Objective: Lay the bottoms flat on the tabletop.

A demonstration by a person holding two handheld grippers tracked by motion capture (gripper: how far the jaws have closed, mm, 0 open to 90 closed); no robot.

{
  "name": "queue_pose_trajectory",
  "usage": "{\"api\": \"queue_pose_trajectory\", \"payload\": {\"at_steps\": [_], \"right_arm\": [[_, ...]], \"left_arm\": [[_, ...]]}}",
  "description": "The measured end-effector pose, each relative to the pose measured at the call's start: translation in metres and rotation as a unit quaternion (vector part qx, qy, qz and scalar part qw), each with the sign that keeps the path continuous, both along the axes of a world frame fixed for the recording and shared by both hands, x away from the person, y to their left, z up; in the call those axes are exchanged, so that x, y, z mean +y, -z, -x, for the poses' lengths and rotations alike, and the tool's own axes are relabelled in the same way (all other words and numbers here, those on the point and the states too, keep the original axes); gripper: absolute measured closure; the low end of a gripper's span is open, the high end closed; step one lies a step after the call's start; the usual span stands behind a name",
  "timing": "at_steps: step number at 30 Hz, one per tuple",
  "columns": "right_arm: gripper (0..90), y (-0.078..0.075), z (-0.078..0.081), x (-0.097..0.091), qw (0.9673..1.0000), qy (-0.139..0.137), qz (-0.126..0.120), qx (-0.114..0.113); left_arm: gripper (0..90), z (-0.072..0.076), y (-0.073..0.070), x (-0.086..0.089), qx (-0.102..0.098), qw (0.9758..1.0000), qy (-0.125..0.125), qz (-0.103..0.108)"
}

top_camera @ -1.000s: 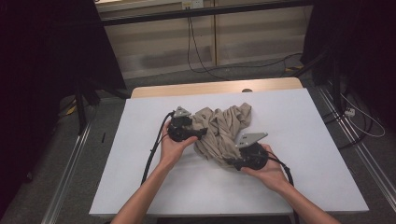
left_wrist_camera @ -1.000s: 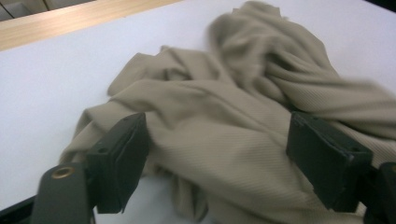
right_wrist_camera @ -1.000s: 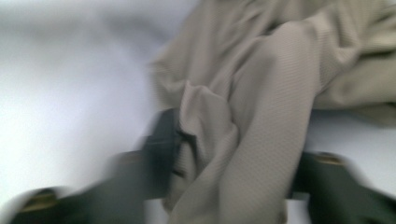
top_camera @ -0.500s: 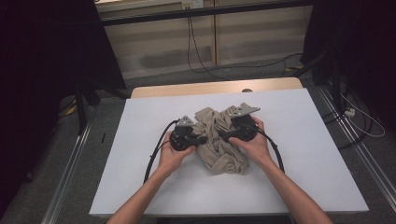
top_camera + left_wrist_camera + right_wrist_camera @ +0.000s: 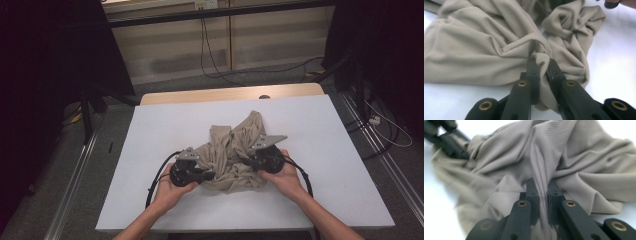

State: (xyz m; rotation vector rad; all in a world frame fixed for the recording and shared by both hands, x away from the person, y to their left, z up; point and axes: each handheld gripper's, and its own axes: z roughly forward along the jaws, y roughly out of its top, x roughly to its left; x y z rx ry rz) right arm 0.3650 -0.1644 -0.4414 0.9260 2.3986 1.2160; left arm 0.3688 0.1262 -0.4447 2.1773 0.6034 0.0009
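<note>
A crumpled beige cloth [image 5: 235, 150] lies in a heap in the middle of the white table [image 5: 165, 130]. My left gripper [image 5: 206, 176] is at the heap's near left edge, shut on a bunched fold of the cloth [image 5: 486, 50]; its jaws have just closed with the fabric squeezed between them [image 5: 542, 66]. My right gripper [image 5: 248, 161] is at the heap's right side, and its jaws have just been closing on a raised ridge of the cloth [image 5: 579, 165], which now runs pinched between the pads [image 5: 541, 187]. The two grippers point toward each other across the heap.
A hand holds each gripper, forearms coming in from the near edge, and black cables [image 5: 160, 175] trail back from both. A wooden strip [image 5: 225, 95] borders the table's far edge. Metal rails [image 5: 75, 170] and floor cables [image 5: 380, 125] flank the table.
The left gripper slid toward the near edge and closed on the cloth's near left. The right gripper went to the far side, came back to the right side and closed on a fold.
</note>
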Motion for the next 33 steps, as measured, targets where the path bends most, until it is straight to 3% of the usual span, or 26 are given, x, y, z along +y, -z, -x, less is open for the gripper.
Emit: {"api": "queue_pose_trajectory", "payload": {"at_steps": [1,2,4,6,8,10,11,12,14,15,16,18,19,20,21,23,24,25,26,27,28,29,30,31,32,33], "right_arm": [[83.8,0.001,0.017,-0.006,0.9999,-0.007,0.007,-0.001],[83.8,0.001,0.017,-0.006,0.9999,-0.007,0.007,-0.001],[83.8,0.006,0.040,-0.016,0.9998,-0.011,0.016,0.009],[83.7,0.007,0.047,-0.020,0.9997,-0.013,0.018,0.012],[81.9,0.007,0.056,-0.027,0.9997,-0.012,0.018,0.014],[68.5,0.002,0.059,-0.033,0.9999,-0.004,0.009,0.008],[53.2,-0.007,0.055,-0.036,0.9999,0.007,-0.013,-0.001],[53.2,-0.007,0.055,-0.036,0.9999,0.007,-0.013,-0.001],[43.3,-0.016,0.047,-0.036,0.9995,0.021,-0.018,-0.018],[38.9,-0.025,0.035,-0.034,0.9983,0.033,-0.036,-0.031],[38.9,-0.025,0.035,-0.034,0.9983,0.033,-0.036,-0.031],[36.1,-0.032,0.022,-0.029,0.9971,0.047,-0.037,-0.045],[35.1,-0.033,0.005,-0.022,0.9963,0.060,-0.031,-0.054],[35.1,-0.033,0.005,-0.022,0.9963,0.060,-0.031,-0.054],[32.8,-0.029,-0.013,-0.012,0.9967,0.062,-0.025,-0.047],[32.7,-0.025,-0.020,-0.007,0.9968,0.064,-0.013,-0.046],[30.7,-0.012,-0.033,0.001,0.9971,0.068,0.005,-0.034],[30.7,-0.012,-0.033,0.001,0.9971,0.068,0.005,-0.034],[29.7,-0.004,-0.037,0.004,0.9972,0.070,0.015,-0.024],[28.3,0.004,-0.040,0.006,0.9973,0.067,0.028,-0.013],[28.8,0.011,-0.041,0.009,0.9972,0.063,0.041,0.003],[33.9,0.017,-0.041,0.010,0.9970,0.058,0.051,0.011],[42.9,0.021,-0.039,0.010,0.9972,0.056,0.048,0.011],[65.2,0.019,-0.032,0.009,0.9979,0.048,0.042,0.014],[65.2,0.019,-0.032,0.009,0.9979,0.048,0.042,0.014],[74.2,0.016,-0.029,0.008,0.9980,0.041,0.046,0.014]], "left_arm": [[83.5,0.011,0.001,0.003,0.004,1.0000,0.007,0.000],[83.4,0.011,0.001,0.003,0.004,1.0000,0.007,0.000],[82.8,0.019,0.001,0.006,0.010,0.9999,0.012,0.004],[81.7,0.024,-0.001,0.009,0.005,0.9999,0.008,0.003],[72.1,0.024,-0.006,0.010,-0.004,0.9999,-0.003,0.016],[63.1,0.020,-0.011,0.009,-0.017,0.9994,-0.012,0.026],[54.7,0.014,-0.018,0.008,-0.040,0.9984,-0.030,0.026],[51.3,0.014,-0.018,0.008,-0.040,0.9984,-0.030,0.026],[48.5,0.005,-0.023,0.005,-0.054,0.9969,-0.048,0.031],[43.5,-0.007,-0.027,0.000,-0.065,0.9957,-0.061,0.024],[41.7,-0.007,-0.027,0.000,-0.065,0.9957,-0.061,0.024],[39.8,-0.021,-0.028,-0.006,-0.070,0.9945,-0.075,0.025],[31.6,-0.028,-0.027,-0.011,-0.073,0.9940,-0.078,0.023],[31.6,-0.036,-0.026,-0.016,-0.074,0.9941,-0.079,0.011],[26.8,-0.047,-0.020,-0.026,-0.090,0.9928,-0.076,-0.022],[24.5,-0.052,-0.016,-0.030,-0.100,0.9912,-0.079,-0.037],[22.7,-0.056,-0.004,-0.037,-0.090,0.9911,-0.084,-0.051],[24.3,-0.056,-0.004,-0.037,-0.090,0.9911,-0.084,-0.051],[24.3,-0.055,0.001,-0.040,-0.083,0.9905,-0.082,-0.072],[29.8,-0.052,0.006,-0.042,-0.086,0.9896,-0.073,-0.088],[42.2,-0.048,0.008,-0.042,-0.104,0.9879,-0.066,-0.094],[53.4,-0.044,0.005,-0.040,-0.102,0.9889,-0.061,-0.090],[71.7,-0.041,0.000,-0.036,-0.087,0.9914,-0.057,-0.079],[80.1,-0.031,-0.009,-0.028,-0.090,0.9929,-0.049,-0.060],[80.4,-0.031,-0.009,-0.028,-0.090,0.9929,-0.049,-0.060],[80.4,-0.025,-0.013,-0.025,-0.091,0.9937,-0.042,-0.049]]}}
